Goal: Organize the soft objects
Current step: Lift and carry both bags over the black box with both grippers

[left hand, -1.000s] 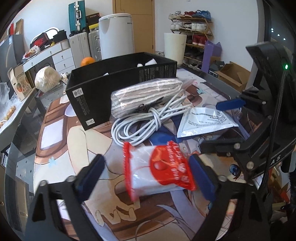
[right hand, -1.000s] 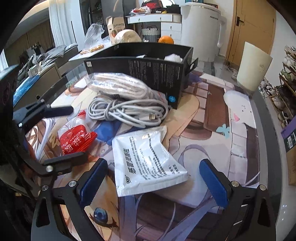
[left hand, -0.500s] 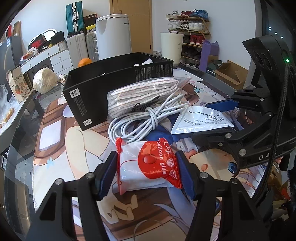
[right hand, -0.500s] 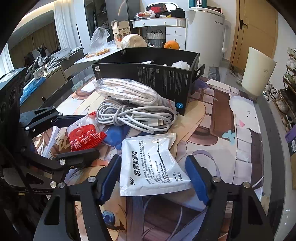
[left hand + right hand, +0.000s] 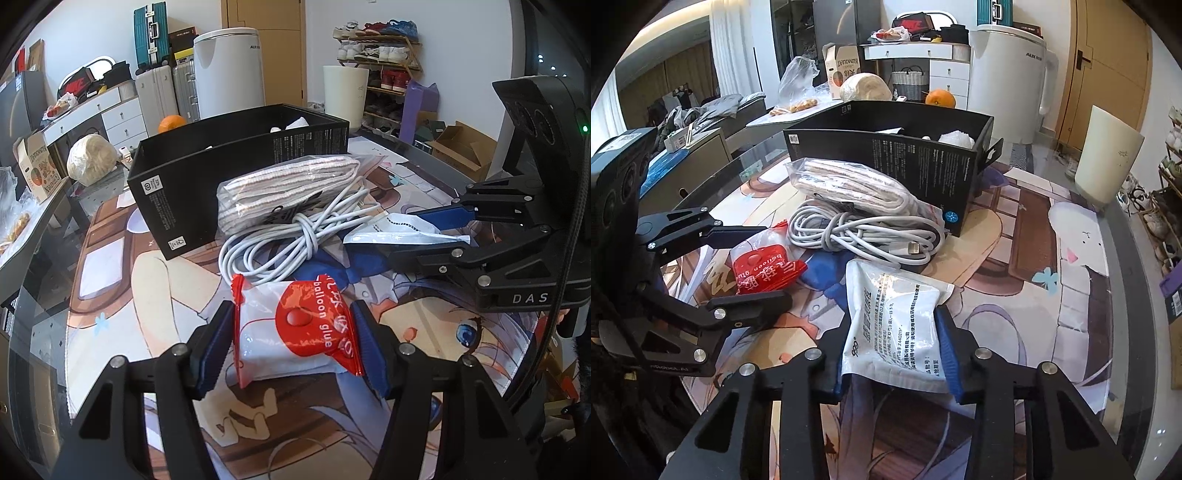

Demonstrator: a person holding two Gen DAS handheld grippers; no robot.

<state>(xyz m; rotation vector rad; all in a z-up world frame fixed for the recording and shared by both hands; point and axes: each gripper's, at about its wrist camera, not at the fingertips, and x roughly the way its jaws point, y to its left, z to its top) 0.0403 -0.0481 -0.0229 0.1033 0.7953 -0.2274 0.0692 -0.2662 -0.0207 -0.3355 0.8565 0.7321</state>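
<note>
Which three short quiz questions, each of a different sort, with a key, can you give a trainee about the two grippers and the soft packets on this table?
1. True or false: the left gripper holds the red and white plastic balloon glue packet.
2. Multiple choice: the white printed foil sachet is between the blue pads of which gripper? A) left B) right C) neither
3. Fill in: the coiled white charging cable lies in front of the open black cardboard ____.

Key: 1 true. 2 B; its jaws are closing and already buckle the sachet. 3 box.
</note>
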